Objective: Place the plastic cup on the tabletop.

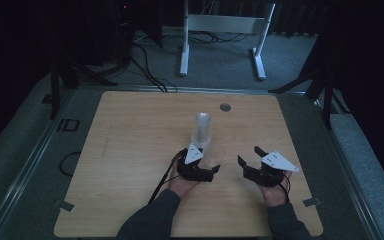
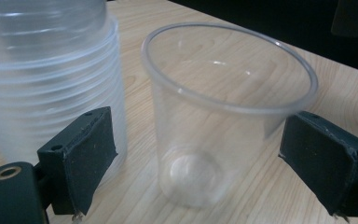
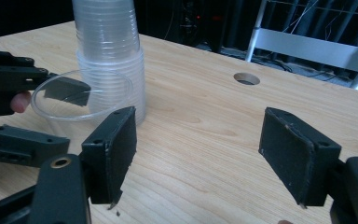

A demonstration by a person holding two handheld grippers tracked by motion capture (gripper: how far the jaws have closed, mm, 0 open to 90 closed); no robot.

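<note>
A: Starting at the left: the left tool [image 2: 200, 154] has its jaws spread wide around the single clear cup [image 2: 223, 116], pads clear of the wall on both sides. The cup stands upright on the worktop [image 2: 335, 88], just beside the stack of cups [image 2: 46, 79].

B: So the risk is that thin wall?

A: I'd say so. The cup looks light and flimsy; if one pad brushes the rim while pulling away, it could tip or skid into the stack, which stands tall and mouth-down and might topple.

B: And closing again?

A: A hard squeeze would likely buckle it, or pinch the stack's edge along with it, since the near pad sits close to the stack.

B: To the right?

A: The right tool [image 3: 205, 154] hangs moderately open and empty above bare wood, well apart from the cup [image 3: 81, 100]. Little danger there, unless it swings across and knocks the rim.
</note>
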